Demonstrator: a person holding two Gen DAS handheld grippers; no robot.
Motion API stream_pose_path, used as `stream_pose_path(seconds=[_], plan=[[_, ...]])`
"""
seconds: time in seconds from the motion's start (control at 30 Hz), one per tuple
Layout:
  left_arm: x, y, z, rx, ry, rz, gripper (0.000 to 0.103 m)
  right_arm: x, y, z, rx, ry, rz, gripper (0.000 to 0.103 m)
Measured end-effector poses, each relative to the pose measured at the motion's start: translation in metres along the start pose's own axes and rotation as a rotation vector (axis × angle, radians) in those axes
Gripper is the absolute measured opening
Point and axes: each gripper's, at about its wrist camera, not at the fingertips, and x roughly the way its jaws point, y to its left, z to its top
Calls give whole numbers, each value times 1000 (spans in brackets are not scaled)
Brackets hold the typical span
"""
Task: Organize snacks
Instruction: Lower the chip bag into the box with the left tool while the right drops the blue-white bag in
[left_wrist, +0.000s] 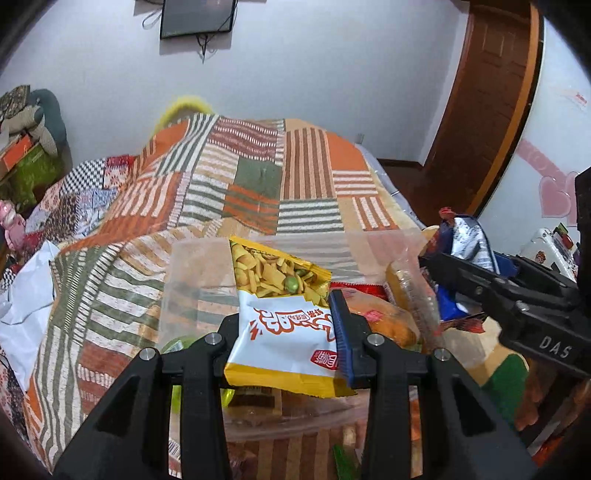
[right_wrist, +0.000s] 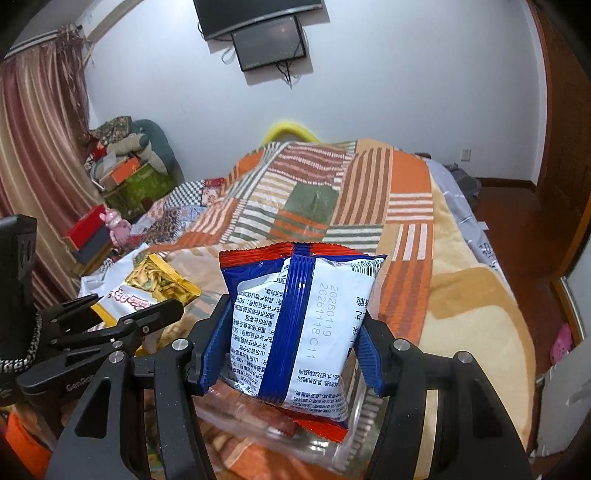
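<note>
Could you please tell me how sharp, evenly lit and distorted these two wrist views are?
Left wrist view: the yellow-and-white foil snack packet is sharp, the clear plastic box is washed out, and the brown wooden door bows from fisheye. Right wrist view: print on the blue-and-white snack packet is crisp, lighting is flat, corners are vignetted black, and the striped curtain curves.

Ahead of both grippers the patchwork blanket (left_wrist: 255, 177) on the bed lies bare and open. Below them, the clear plastic bin (left_wrist: 192, 266) is crowded with snack packets (left_wrist: 391, 321). The right gripper (left_wrist: 491, 280) blocks the left gripper's (left_wrist: 284, 332) right side.
</note>
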Motion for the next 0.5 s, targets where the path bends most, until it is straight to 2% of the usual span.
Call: stream_pose_path(seconds=[0.17, 0.43, 0.5], plan=[[21, 3, 0, -32, 39, 1, 37, 18, -6, 4, 10, 39, 5, 57], [31, -1, 2, -31, 47, 7, 39, 26, -4, 4, -19, 74, -27, 60], [29, 0, 1, -34, 47, 5, 39, 25, -6, 4, -12, 83, -21, 64]])
